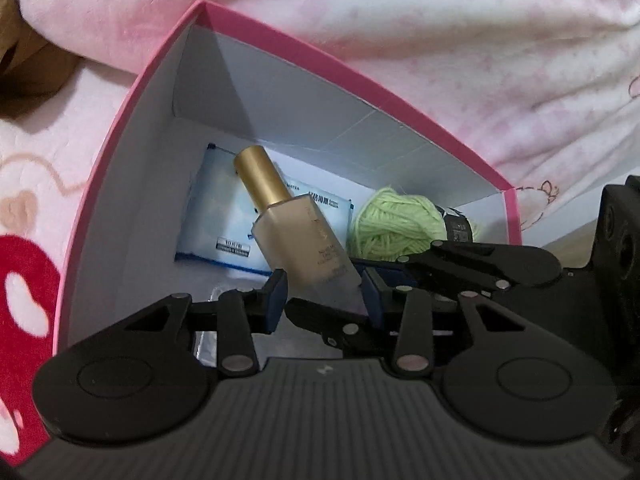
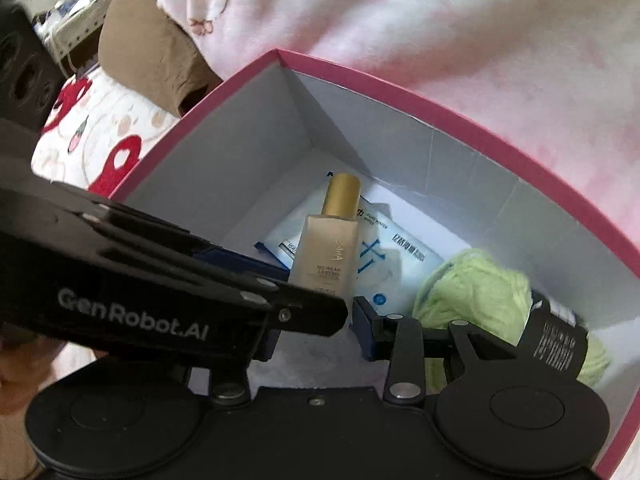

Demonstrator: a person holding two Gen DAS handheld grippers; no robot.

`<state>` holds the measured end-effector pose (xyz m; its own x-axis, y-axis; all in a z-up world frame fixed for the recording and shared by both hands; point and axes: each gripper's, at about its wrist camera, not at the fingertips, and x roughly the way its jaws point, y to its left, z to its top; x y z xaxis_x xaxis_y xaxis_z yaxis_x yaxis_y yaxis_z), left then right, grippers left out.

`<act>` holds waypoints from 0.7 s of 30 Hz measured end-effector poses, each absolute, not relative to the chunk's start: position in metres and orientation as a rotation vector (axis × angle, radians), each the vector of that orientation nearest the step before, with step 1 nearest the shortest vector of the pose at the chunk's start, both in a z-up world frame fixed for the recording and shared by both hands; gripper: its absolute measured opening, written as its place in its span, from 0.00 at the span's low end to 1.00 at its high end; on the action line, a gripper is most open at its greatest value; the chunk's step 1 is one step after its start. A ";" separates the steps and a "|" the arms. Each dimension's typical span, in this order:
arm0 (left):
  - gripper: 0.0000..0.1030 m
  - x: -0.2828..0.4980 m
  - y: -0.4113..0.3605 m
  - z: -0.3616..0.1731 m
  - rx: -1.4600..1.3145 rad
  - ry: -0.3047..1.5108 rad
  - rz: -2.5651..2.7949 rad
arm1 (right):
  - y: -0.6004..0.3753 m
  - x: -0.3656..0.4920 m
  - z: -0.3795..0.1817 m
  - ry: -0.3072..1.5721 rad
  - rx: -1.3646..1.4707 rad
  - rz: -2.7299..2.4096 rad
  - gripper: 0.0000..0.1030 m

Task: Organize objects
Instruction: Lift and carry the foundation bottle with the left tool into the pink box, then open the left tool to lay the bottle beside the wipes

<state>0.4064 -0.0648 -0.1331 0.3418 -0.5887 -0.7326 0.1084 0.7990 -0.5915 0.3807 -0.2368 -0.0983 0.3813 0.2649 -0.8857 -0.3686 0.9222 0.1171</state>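
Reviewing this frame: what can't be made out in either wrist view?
- Right wrist view: the base of the bottle is hidden behind a finger of the left gripper, so it is unclear whether the right gripper pinches it.
- The print on the yarn label is blurred in the right wrist view and too small in the left.
- The near wall of the box is covered by the gripper bodies in both views.

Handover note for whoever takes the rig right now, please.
Left gripper: shut on the bottle at its base, inside the box.
Right gripper: shut narrow at the same base; its grip is hidden.
Things: bottle tilted over the wipes, yarn beside them, all in the box.
Done: wipes and yarn are in.
Left: set the bottle down, release, withdraw.
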 end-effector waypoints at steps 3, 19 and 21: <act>0.39 0.407 -0.063 -0.137 -0.510 1.133 -0.472 | -0.235 0.382 -0.099 1.104 -0.134 0.392 0.41; 0.38 0.403 -0.049 -0.111 -0.369 1.033 -0.430 | -0.209 0.377 -0.087 0.965 -0.419 0.318 0.42; 0.38 0.403 -0.048 -0.109 -0.361 1.022 -0.424 | -0.208 0.377 -0.087 0.944 -0.466 0.283 0.44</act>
